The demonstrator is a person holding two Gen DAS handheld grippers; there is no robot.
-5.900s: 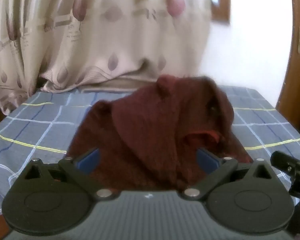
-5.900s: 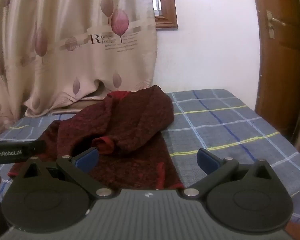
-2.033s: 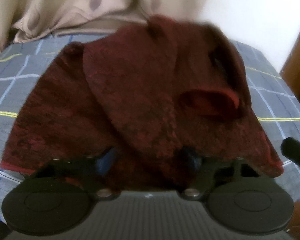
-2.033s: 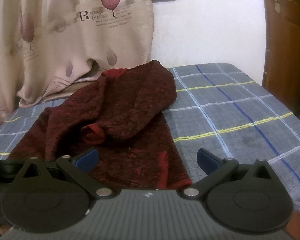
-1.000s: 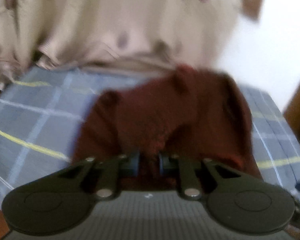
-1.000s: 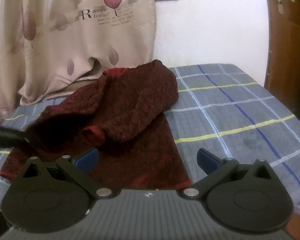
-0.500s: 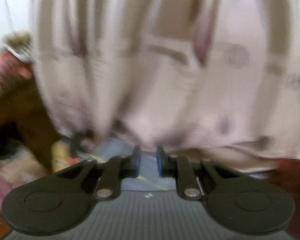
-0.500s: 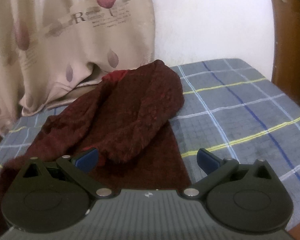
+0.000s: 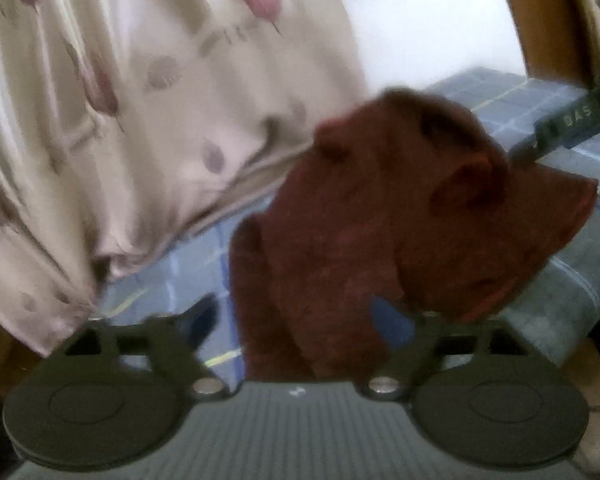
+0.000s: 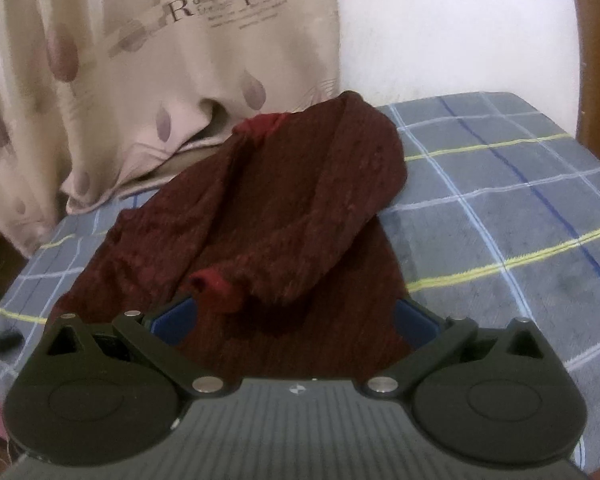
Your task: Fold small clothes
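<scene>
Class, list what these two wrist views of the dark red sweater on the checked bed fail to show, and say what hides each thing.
- Left wrist view: motion blur hides the sweater's knit and folds.
- Right wrist view: the right gripper's body covers the sweater's near hem.
- Right wrist view: the small print on the curtain is too blurred to read.
- Both views: the bed's near edge is cut off.
</scene>
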